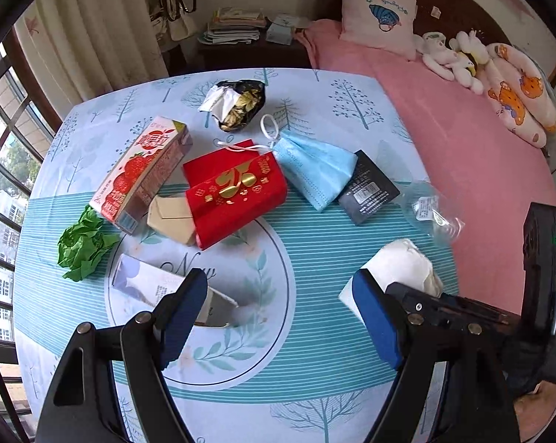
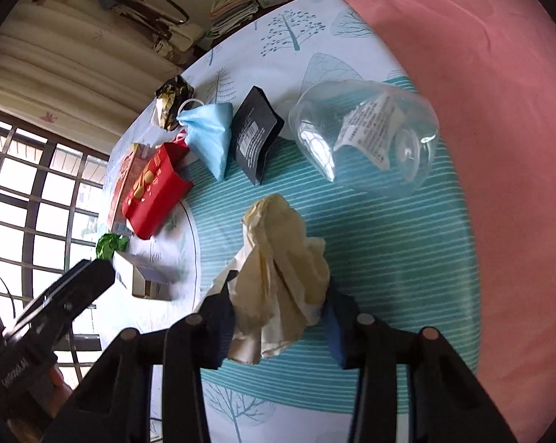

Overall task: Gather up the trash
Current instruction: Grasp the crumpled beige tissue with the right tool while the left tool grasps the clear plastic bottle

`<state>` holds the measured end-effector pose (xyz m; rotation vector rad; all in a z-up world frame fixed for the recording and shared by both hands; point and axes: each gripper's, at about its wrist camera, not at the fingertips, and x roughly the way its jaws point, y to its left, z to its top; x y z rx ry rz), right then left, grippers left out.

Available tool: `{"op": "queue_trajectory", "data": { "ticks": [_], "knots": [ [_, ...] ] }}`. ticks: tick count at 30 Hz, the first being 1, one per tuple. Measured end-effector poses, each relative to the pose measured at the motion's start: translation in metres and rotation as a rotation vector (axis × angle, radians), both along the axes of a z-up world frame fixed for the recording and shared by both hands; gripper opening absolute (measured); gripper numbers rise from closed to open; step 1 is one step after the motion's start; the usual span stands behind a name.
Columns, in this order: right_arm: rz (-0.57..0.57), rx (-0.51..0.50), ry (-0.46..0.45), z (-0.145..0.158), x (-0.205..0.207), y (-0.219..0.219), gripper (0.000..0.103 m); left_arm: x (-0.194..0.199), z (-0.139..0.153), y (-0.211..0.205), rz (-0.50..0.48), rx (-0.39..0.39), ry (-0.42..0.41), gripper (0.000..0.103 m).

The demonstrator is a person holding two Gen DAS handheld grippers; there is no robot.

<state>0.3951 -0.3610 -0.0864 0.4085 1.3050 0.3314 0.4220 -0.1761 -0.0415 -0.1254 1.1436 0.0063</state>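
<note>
On the table [image 1: 314,229], right jaws pinch crumpled tissue [image 2: 278,277], hiding its base; left jaws spread.

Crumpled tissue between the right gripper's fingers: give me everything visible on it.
The crumpled tissue is a cream-white wad of thin soft paper, deeply creased, with a loose flap trailing at its lower left. It sits on the teal-striped band of the tablecloth, near the table's edge by the pink bed. The right gripper straddles its lower part, blue pads close on both sides; whether they press it is unclear. Nothing else touches it; the clear plastic cup lies apart, beyond it.
</note>
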Motion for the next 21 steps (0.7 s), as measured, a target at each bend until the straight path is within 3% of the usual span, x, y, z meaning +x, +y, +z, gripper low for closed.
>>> {"op": "queue_trajectory", "data": {
  "ticks": [5, 15, 21],
  "knots": [
    [0.015, -0.013, -0.020, 0.010, -0.011, -0.010, 0.025, 0.009, 0.002, -0.017, -0.045, -0.018, -0.002, 0.079],
    [-0.161, -0.109, 0.017, 0.024, -0.016, -0.083, 0.023, 0.038, 0.004, -0.057, -0.141, -0.088, 0.005, 0.079],
    [-0.261, -0.209, -0.054, 0.039, -0.007, -0.119, 0.022, 0.063, -0.012, -0.078, -0.146, -0.180, 0.065, 0.079]
  ]
}}
